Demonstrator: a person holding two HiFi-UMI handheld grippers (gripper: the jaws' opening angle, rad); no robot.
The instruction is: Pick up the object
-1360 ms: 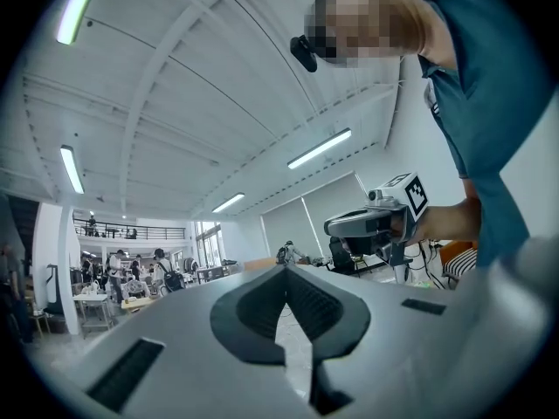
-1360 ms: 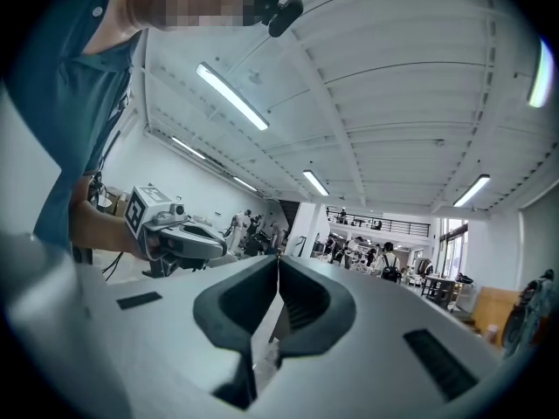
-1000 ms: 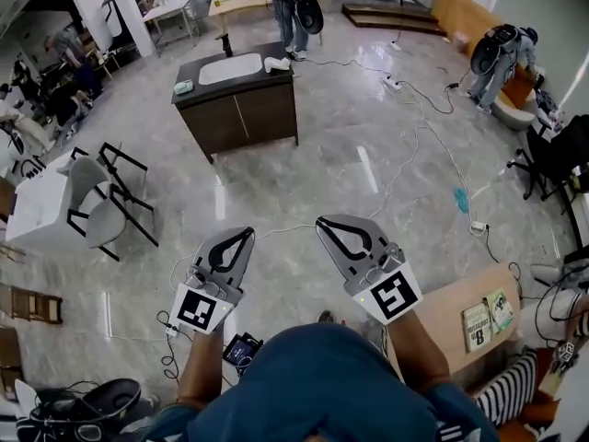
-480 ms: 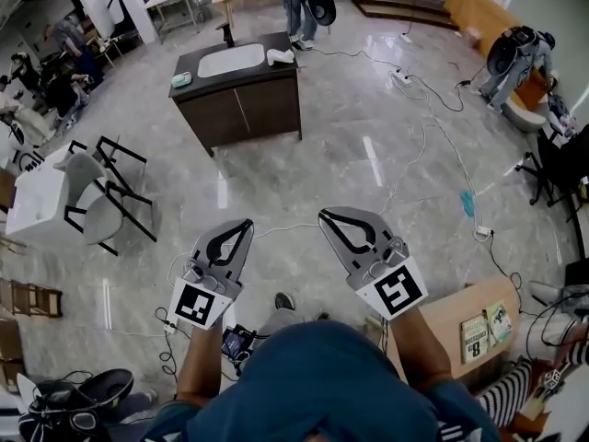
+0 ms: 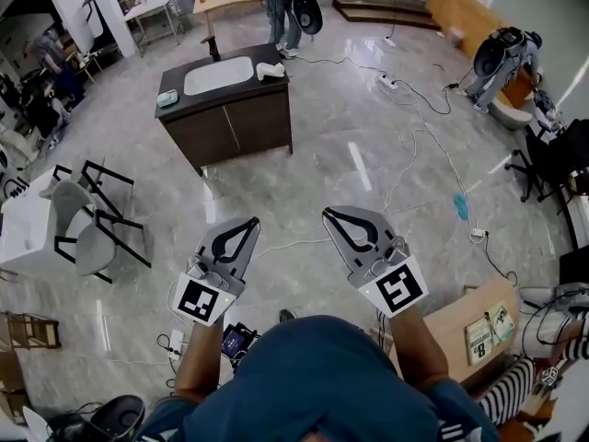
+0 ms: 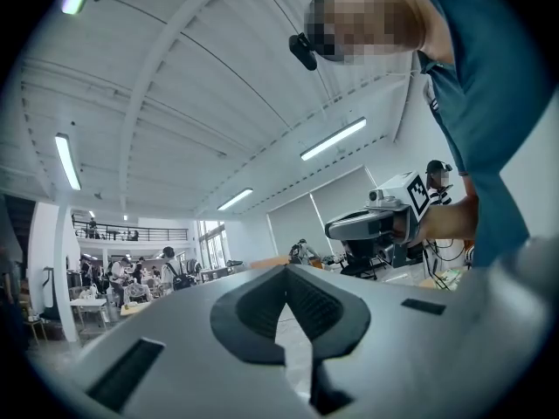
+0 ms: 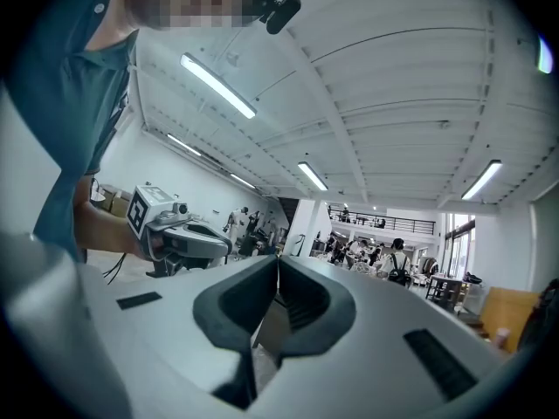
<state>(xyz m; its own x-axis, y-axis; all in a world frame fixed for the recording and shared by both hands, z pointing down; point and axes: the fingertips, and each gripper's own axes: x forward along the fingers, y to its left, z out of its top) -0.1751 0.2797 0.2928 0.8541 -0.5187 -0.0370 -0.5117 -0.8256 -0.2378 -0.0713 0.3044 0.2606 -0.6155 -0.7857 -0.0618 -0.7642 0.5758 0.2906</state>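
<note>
- While the person stands over the shiny gray floor [image 5: 313,155], the left gripper [image 5: 249,221] is squeezed all the way shut. Its two jaws press on each other, and nothing is between them.
- The right gripper [image 5: 329,213] is closed too. Its dark pads meet at the tip, and it holds nothing.
- Both grippers point toward 12 o'clock in the head view. They are side by side in the air above the floor and touch nothing.
- Each gripper has a cube at its back end with a black and white square pattern on it.
- At 11 o'clock, well apart from the grippers, stands a dark brown cabinet [image 5: 230,122] with a white sink [image 5: 218,75] in its top.
- A small green thing [image 5: 167,98] sits at the cabinet top's 9 o'clock end. A white thing [image 5: 270,70] sits at its 3 o'clock end.
- Which thing is the one to pick up cannot be told.
- At 4 o'clock, just beside the right arm, a wooden table [image 5: 451,316] has two books [image 5: 479,339] on it. Their print is too small to read.
</note>
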